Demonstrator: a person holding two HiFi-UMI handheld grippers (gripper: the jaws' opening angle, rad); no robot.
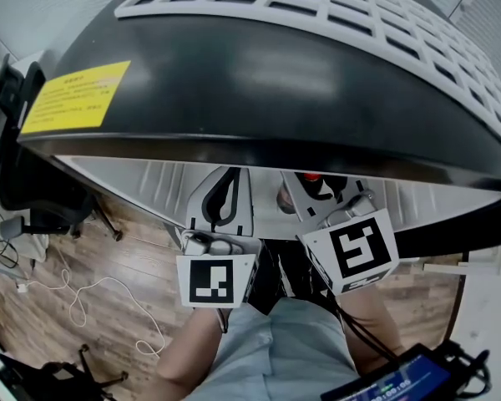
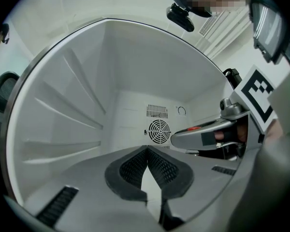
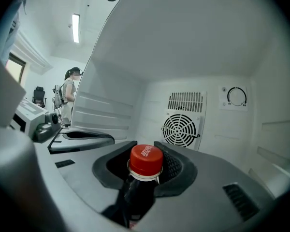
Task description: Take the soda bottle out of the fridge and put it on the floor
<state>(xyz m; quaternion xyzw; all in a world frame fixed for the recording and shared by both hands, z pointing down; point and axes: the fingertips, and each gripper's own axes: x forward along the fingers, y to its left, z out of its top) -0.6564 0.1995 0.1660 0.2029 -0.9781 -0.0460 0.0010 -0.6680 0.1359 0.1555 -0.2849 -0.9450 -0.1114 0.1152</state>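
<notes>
Grip by right gripper (image 3: 146,148) on neck of dark red-capped soda bottle (image 3: 137,197) inside white fridge (image 3: 111,115). Left gripper (image 2: 147,151) alongside, closed, empty.

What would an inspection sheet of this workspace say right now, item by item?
Surface: wooden floor in front of the fridge; the fridge interior is white.
Job's things: soda bottle with red cap on, inside the fridge.
Clutter: office chair left of the fridge.
Grippers: right gripper closed on the bottle's neck below the cap; left gripper jaws together, empty, inside the fridge.
Cables: white cable looped on the floor; black cable below the right gripper in the head view.
Surroundings: fan grille on the fridge's back wall; a person standing far off.
</notes>
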